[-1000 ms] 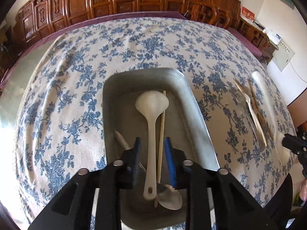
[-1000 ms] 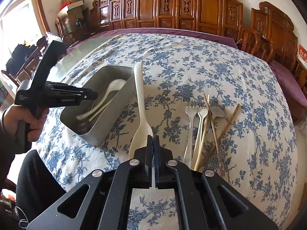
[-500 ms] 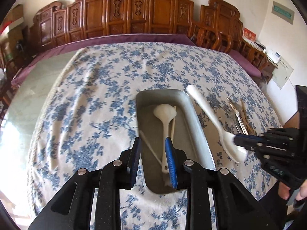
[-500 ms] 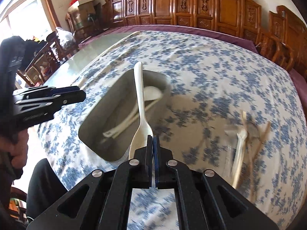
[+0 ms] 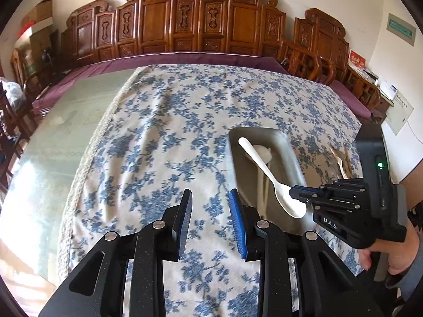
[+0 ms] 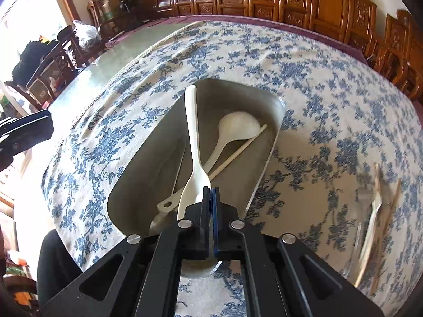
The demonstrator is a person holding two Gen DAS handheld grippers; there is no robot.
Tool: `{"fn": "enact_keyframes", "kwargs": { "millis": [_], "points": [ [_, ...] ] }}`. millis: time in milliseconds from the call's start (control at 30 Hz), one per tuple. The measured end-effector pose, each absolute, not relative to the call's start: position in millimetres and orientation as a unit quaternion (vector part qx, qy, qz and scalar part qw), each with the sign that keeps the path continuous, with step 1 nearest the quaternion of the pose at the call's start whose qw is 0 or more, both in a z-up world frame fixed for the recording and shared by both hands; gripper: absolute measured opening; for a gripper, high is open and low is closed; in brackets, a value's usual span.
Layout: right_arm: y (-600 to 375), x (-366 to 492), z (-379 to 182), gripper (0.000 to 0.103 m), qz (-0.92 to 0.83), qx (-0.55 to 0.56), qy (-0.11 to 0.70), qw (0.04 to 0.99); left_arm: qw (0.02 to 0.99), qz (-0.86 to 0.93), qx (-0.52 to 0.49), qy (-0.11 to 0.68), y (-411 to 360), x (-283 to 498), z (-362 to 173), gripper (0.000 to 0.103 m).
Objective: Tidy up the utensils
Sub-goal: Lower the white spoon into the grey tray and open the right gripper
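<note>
Right gripper [image 6: 211, 192] clenched on the bowl end of a white spoon [image 6: 193, 142], pads pinching its edge. Spoon held above the metal tray [image 6: 275, 105], handle pointing away from the gripper toward the tray's far-left rim. In the left wrist view the same spoon [image 5: 267, 171] ran slantwise over the tray [image 5: 293, 155], bowl end at the right gripper [image 5: 294, 192], with a hand [image 5: 391, 253] on the grip behind it.

Inside the tray: a white ladle [image 6: 232, 132], bowl toward the far end, handle running back under the held spoon; a chopstick [image 6: 238, 150] lying diagonally across the floor, its far tip by the ladle's bowl; one more pale utensil at the near end, too covered to name.

Left gripper [image 5: 211, 216] released, jaws parted, nothing between them. It sat over bare tablecloth [image 5: 164, 142] just left of the tray, touching nothing. Its dark fingers showed at the left edge of the right wrist view, blurred.

Table covered with the blue-flowered cloth; a bare greenish strip of table [image 5: 60, 137] on the far-left side. To the right of the tray, well apart, a small pile of loose utensils [image 6: 375, 227] lay on the cloth: pale forks or spoons and wooden sticks, blurred, count uncertain. Carved wooden chairs [image 5: 201, 23] lined the wall behind the table.
</note>
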State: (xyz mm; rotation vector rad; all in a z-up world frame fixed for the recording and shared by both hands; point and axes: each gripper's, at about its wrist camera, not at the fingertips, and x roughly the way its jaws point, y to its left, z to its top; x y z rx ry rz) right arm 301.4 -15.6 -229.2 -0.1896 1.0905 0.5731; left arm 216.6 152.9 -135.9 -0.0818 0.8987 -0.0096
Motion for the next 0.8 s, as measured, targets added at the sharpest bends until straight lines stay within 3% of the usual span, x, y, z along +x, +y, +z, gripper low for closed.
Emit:
{"fn": "enact_keyframes", "kwargs": {
  "millis": [467,800],
  "points": [
    [-11,298,-228,0.006,0.301,-0.063,0.502,0.808,0.902,0.004,-0.036,0.431,158,210,-130,0.028],
    [-88,272,-180,0.006,0.300,-0.050,0.442,0.844,0.906,-0.024,-0.022,0.423,114,217,-123,0.040]
  ]
}}
